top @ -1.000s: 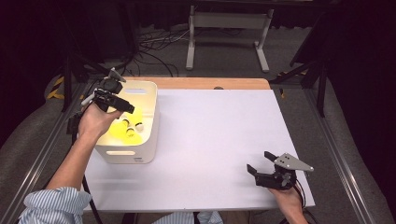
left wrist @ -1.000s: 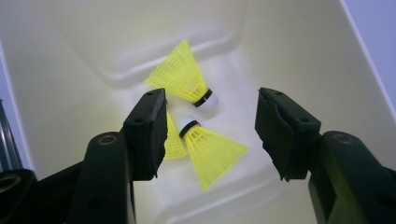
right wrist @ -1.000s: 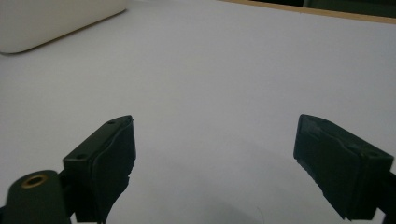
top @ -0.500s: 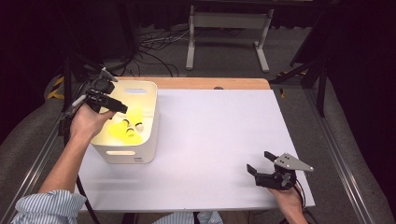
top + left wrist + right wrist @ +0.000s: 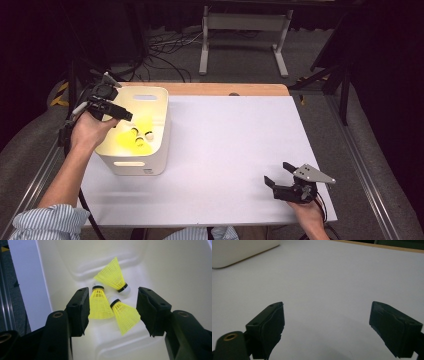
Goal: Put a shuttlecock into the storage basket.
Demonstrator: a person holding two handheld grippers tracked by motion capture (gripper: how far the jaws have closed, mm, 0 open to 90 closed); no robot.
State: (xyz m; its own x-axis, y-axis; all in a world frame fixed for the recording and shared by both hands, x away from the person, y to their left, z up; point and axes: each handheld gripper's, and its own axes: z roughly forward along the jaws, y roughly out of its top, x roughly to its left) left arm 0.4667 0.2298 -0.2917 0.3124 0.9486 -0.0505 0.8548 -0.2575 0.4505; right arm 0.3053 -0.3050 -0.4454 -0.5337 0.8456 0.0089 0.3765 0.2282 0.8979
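Now your left gripper [image 5: 120,114] hangs over the open top of the white plastic bin [image 5: 159,150], which stands at the left side of the white table [image 5: 225,150], and it points down into the bin. Its jaws stand apart and nothing is between the pads; in the left gripper view [image 5: 112,312] they are above the bin floor and touch no shuttlecock. Three yellow shuttlecocks lie on the floor of the bin, close together. The first shuttlecock [image 5: 100,303] lies just beside the left jaw in that view, partly behind its edge, with the white cork turned away from you. The second shuttlecock [image 5: 123,313] lies in the gap between the two jaws, nearer to the right one, and its skirt comes toward the camera; its cork is touching or almost touching the skirt of the first one. The third shuttlecock [image 5: 113,273] lies farther off, beyond the jaw tips, with its cork near the corks of the other two. From the high view the yellow shuttlecocks [image 5: 135,140] are seen in the middle of the bin, below and a little to the right of your left gripper. Your right gripper [image 5: 276,175] rests low at the near right corner of the table, well apart from the bin, with its jaws wide apart and only bare table surface between them [image 5: 327,322].
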